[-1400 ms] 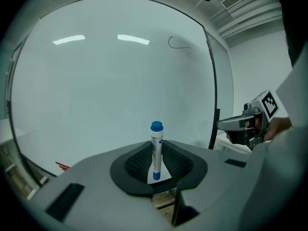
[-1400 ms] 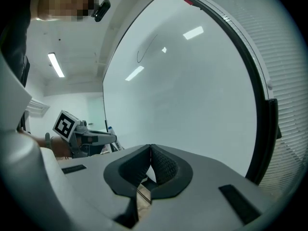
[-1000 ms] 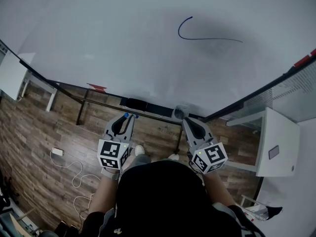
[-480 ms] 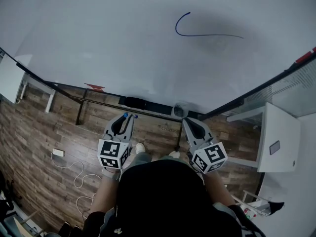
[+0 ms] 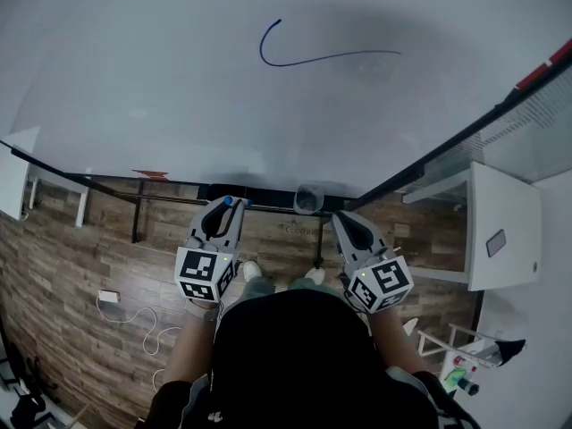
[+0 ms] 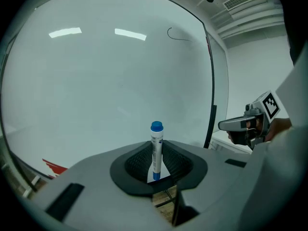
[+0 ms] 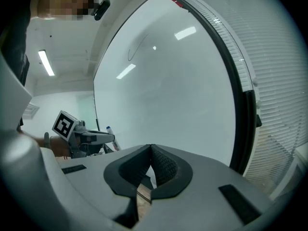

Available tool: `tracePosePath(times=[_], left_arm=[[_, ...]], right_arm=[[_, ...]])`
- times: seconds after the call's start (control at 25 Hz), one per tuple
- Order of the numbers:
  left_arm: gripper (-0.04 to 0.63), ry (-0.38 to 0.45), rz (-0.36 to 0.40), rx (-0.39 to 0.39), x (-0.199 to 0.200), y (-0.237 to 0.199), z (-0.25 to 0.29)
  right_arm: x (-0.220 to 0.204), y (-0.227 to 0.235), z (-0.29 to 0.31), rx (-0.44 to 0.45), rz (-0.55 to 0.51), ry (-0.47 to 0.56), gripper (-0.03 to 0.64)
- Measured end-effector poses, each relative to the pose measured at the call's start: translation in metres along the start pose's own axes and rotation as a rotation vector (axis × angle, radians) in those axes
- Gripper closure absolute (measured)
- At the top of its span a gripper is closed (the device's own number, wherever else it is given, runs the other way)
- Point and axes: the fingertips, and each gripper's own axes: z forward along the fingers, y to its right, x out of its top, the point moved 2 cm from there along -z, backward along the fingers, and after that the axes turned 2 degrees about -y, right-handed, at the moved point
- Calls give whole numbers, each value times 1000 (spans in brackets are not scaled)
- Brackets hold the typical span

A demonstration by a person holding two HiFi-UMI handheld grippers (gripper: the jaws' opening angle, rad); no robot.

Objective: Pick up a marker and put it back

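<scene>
While clamped upright in left hand-held gripper (image 5: 227, 208), marker (image 6: 156, 150); right hand-held gripper (image 7: 150, 150) closed, empty

whiteboard (image 5: 179, 88): fills most of what I'm seeing, one curvy blue line (image 5: 304, 59) up top
floor (image 5: 80, 275): wood planks, loose white cable (image 5: 143, 324) on it
right side: white table (image 5: 505, 226), window blinds (image 7: 269, 81)

Left tongs (image 5: 230, 208) clamp a marker (image 6: 156, 148); right tongs (image 5: 343, 222) apparently closed, side by side.
</scene>
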Motion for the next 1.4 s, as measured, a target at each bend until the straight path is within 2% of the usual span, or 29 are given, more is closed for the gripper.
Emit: tracePosePath(times=[0.44,0.72,1.12,1.4], left_arm=[[515,23,65,-188,26,55,62],[515,-13,89,-301,20,94,90],[515,-105,110,-340,-26,121,117],[514,-143,116,-338,-51,124,129]], right_arm=[[-4,45,-46,-180,50,27,588],[-12,64,-73,-266,77,30,588],[-33,78,-105,-345,105,2,588],[-49,77,-116,-364,126,-29,588]])
